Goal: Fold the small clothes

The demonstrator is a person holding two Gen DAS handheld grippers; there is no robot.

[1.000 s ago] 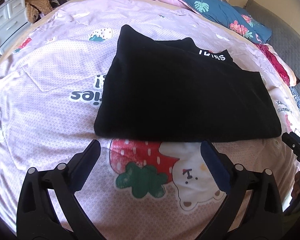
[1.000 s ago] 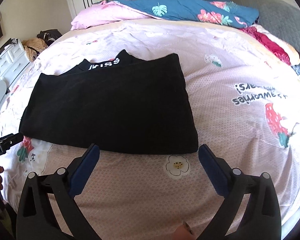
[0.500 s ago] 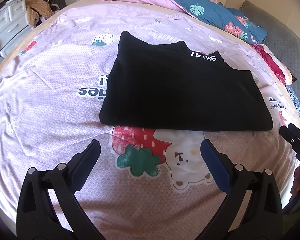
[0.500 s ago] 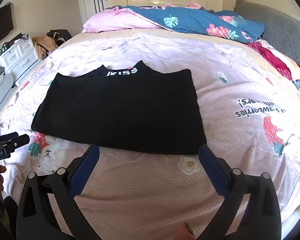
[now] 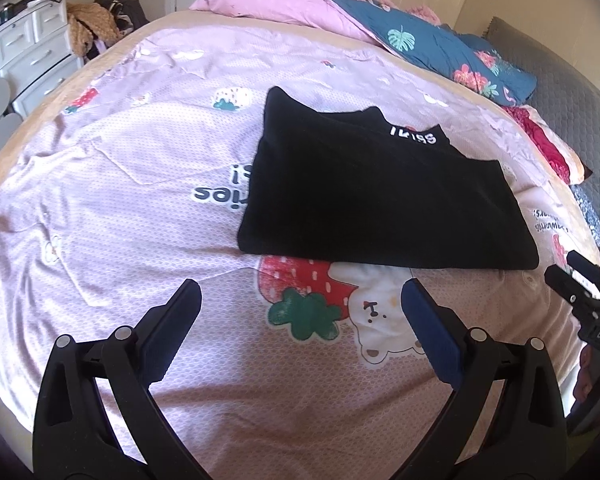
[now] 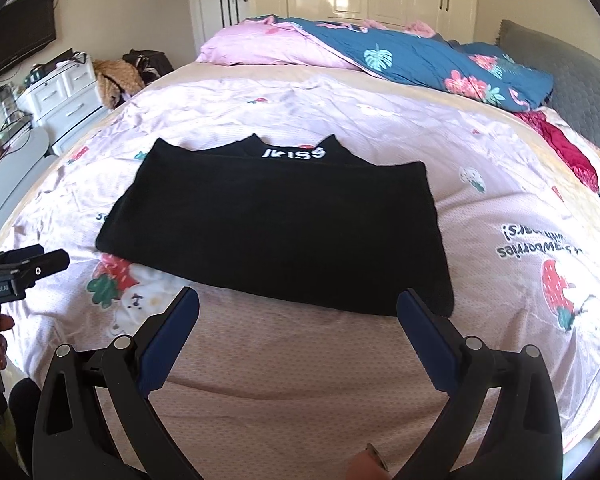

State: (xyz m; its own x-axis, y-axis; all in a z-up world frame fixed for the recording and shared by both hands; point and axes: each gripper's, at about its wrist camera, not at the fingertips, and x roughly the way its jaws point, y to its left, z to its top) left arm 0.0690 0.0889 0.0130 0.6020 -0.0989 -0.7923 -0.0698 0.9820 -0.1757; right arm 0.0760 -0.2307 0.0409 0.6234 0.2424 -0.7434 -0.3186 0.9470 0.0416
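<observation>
Hovering over the pink strawberry-print bedsheet, the left gripper and right gripper both have jaws spread wide and empty, just short of the folded black shirt lying flat mid-bed.

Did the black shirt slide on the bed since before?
No. The black shirt covers the same printed letters and sits just above the strawberry bear print, as earlier. Only the cameras pulled back.

bare bedspread before jaws, black garment ahead
</observation>
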